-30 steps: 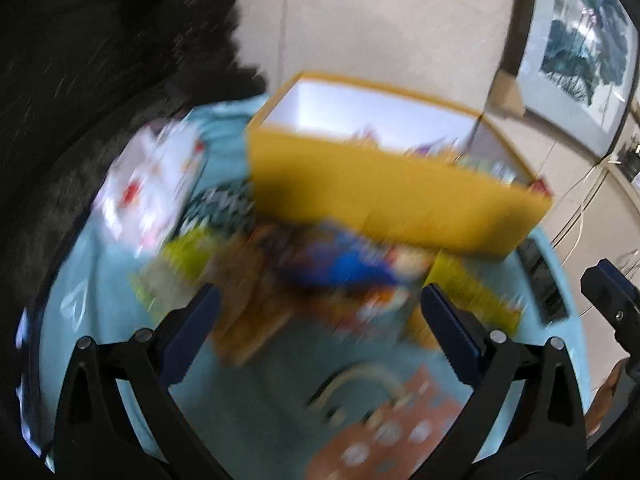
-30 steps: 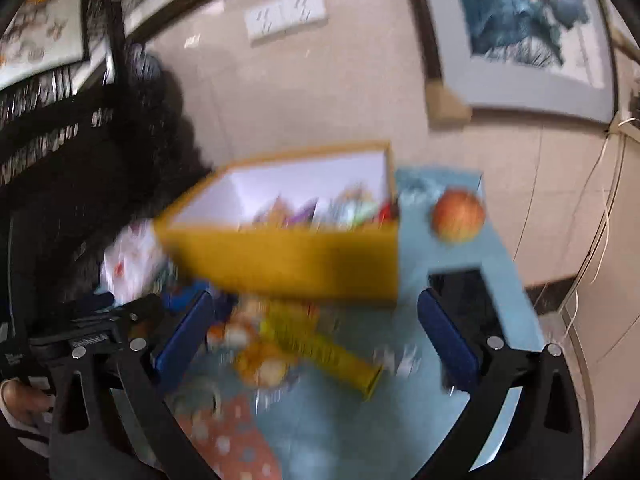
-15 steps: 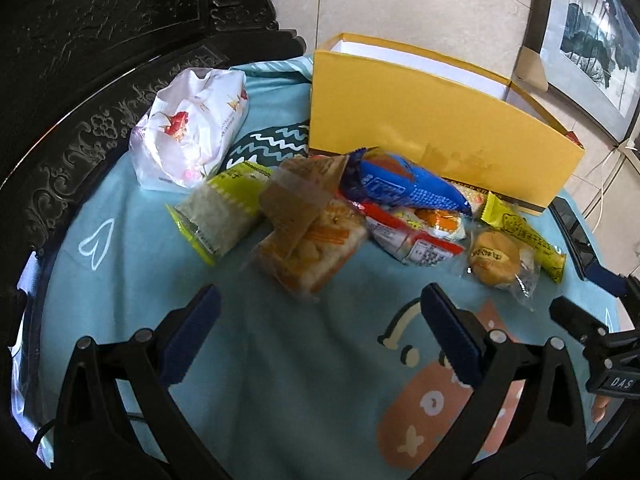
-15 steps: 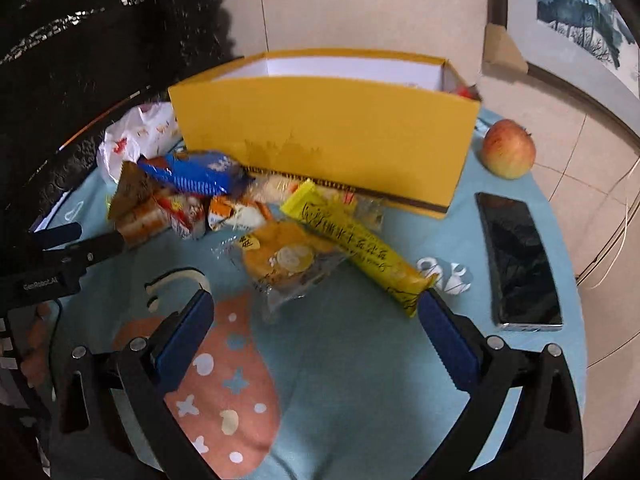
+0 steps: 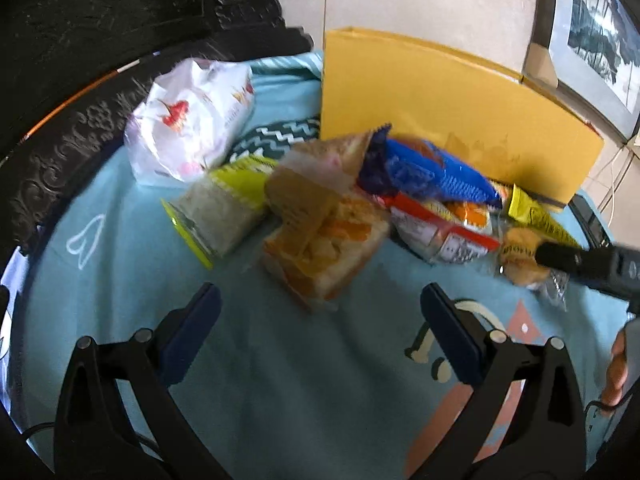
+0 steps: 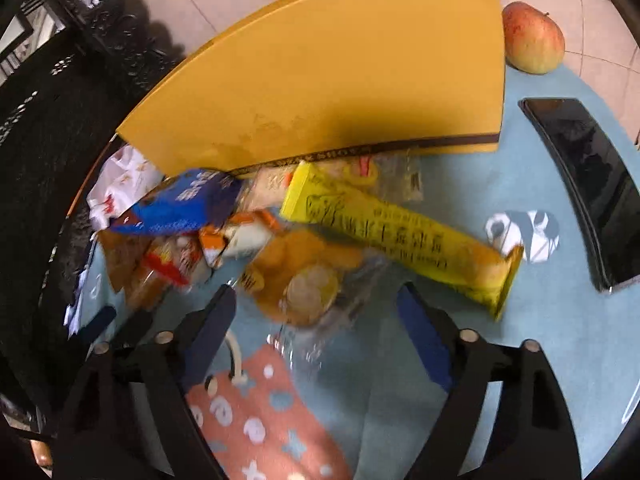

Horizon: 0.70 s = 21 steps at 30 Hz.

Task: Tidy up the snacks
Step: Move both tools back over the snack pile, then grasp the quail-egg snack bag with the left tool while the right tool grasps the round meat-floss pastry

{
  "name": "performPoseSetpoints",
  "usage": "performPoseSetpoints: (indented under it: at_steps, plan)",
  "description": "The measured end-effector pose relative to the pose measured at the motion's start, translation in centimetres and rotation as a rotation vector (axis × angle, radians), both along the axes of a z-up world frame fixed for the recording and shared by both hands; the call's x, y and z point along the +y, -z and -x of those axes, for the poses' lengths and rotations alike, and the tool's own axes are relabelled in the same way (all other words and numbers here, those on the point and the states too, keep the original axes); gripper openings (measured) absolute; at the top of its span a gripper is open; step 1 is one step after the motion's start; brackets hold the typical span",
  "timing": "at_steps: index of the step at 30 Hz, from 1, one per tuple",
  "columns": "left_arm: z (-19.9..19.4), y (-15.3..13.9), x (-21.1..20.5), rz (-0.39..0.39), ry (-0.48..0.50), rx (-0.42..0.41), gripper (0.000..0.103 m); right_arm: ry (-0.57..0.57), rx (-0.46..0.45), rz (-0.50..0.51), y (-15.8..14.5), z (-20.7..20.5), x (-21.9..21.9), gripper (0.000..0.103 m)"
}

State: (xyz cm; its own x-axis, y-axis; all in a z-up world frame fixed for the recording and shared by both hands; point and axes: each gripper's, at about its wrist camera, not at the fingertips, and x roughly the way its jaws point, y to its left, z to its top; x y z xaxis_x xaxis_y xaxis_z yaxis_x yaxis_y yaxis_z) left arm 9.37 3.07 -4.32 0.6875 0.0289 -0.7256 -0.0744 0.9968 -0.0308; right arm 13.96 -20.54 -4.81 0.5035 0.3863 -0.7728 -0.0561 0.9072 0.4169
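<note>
Your right gripper point(image 6: 316, 312) had just been closing, jaws apart around the wrapped bun point(image 6: 308, 280), nothing gripped yet. That bun looked light, soft and crinkly: pinch mid-pack. Your left gripper point(image 5: 320, 312) stood open, empty.

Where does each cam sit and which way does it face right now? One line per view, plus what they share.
Left wrist: on the left gripper, angled down across the snack pile toward the yellow box; its own open fingers show low in frame, plus the right gripper's finger and part of a hand at the right edge.
Right wrist: on the right gripper, looking steeply down at the bun packet lying between its fingers, which have just been closing.
Shared: yellow box, blue packet, yellow bar, teal cloth.
</note>
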Motion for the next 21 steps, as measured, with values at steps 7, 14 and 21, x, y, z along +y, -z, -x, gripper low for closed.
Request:
performPoseSetpoints:
  at_steps: [7,14,21]
  plan:
    - [-0.1,0.4,-0.1,0.0,0.005,0.014,0.101,-0.057,-0.045,-0.087,0.4,-0.6,1.3,0.035]
    - [0.0,0.3,0.2,0.032,0.004,-0.006,0.101,-0.035,-0.102,-0.285,-1.2,1.8,-3.2,0.022]
    - [-0.3,-1.6,-1.3,0.063,0.03,-0.044,0.101,-0.069,-0.059,-0.212,-0.7,1.2,-3.3,0.027]
